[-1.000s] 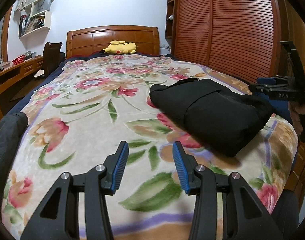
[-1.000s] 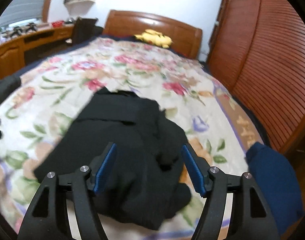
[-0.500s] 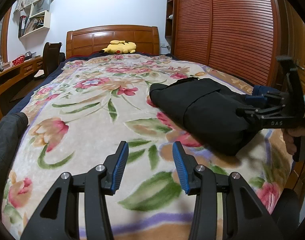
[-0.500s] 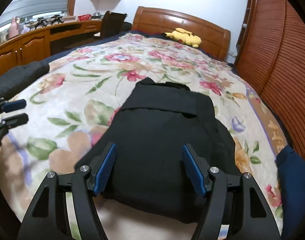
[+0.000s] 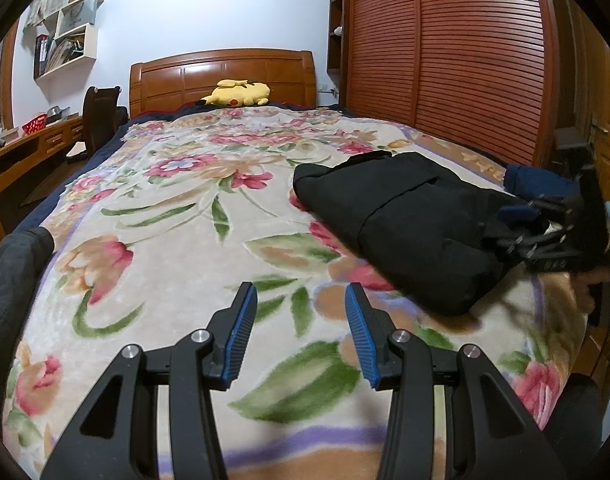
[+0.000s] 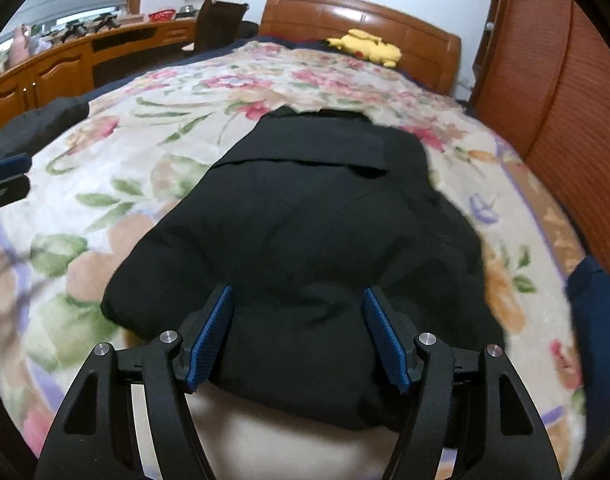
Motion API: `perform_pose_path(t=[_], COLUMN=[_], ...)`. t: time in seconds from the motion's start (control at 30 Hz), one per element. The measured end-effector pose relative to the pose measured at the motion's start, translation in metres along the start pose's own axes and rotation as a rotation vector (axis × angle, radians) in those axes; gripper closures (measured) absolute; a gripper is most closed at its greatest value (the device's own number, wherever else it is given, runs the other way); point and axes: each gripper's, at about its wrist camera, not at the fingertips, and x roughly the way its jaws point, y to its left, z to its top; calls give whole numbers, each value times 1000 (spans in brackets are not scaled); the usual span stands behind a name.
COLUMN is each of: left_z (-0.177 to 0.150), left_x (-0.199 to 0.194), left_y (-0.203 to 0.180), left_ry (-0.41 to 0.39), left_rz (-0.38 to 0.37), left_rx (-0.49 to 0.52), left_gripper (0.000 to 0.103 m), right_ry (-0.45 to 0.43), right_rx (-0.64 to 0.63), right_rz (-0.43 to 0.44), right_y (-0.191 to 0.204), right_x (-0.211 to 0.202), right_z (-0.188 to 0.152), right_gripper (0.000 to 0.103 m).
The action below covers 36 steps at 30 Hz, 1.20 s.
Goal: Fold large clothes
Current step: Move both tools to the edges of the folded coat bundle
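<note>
On the bed (image 5: pixel 177 216), under a flowered blanket (image 6: pixel 153 184), lies the black coat (image 6: pixel 317 232), folded into a thick bundle toward the right side near the foot, clear of the wooden wardrobe (image 5: pixel 465 60). A dark blue garment (image 6: pixel 597 304) sits just beside it at the bed's edge, and another dark piece of clothing (image 5: pixel 13 276) hangs at the left edge. A yellow plush toy (image 5: pixel 237 94) rests against the headboard.

Compared with a second ago, the right gripper (image 6: pixel 297 332) has come down from above the bundle to its near edge; its fingers are spread wide, straddling the cloth with the pads not pressing on it. I judge that the fold is about done and that this hand is set to press, straighten or lift the bundle. The left gripper (image 5: pixel 301 332) has stayed where it was, over bare blanket, well apart from the coat, its fingers partly spread and holding nothing.

No writing or brand can be read: the lettering on the right gripper's side is blurred.
</note>
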Motion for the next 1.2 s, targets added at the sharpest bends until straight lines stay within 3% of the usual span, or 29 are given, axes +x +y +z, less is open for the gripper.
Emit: perform_pose_path(t=[0.13, 0.3, 0.47, 0.67, 0.93, 1.2], left_z=[0, 2, 3, 9, 25, 48], left_x=[1, 3, 8, 14, 30, 58], left_y=[-1, -8, -15, -21, -44, -68], left_ry=[1, -3, -2, -1, -5, 33], left_rz=[-3, -9, -8, -46, -32, -29], left_rx=[-2, 1, 9, -8, 24, 92], left_gripper=[58, 58, 58, 56, 52, 52], right_ry=[-27, 37, 59, 55, -42, -51], right_rx=[34, 71, 117, 130, 170, 188], right_rz=[-56, -117, -74, -68, -37, -35], right_y=[-32, -60, -67, -66, -76, -110], right_x=[-15, 5, 28, 25, -21, -43], right_z=[-5, -23, -42, -39, -50, -79], right_gripper=[35, 37, 37, 37, 37, 37])
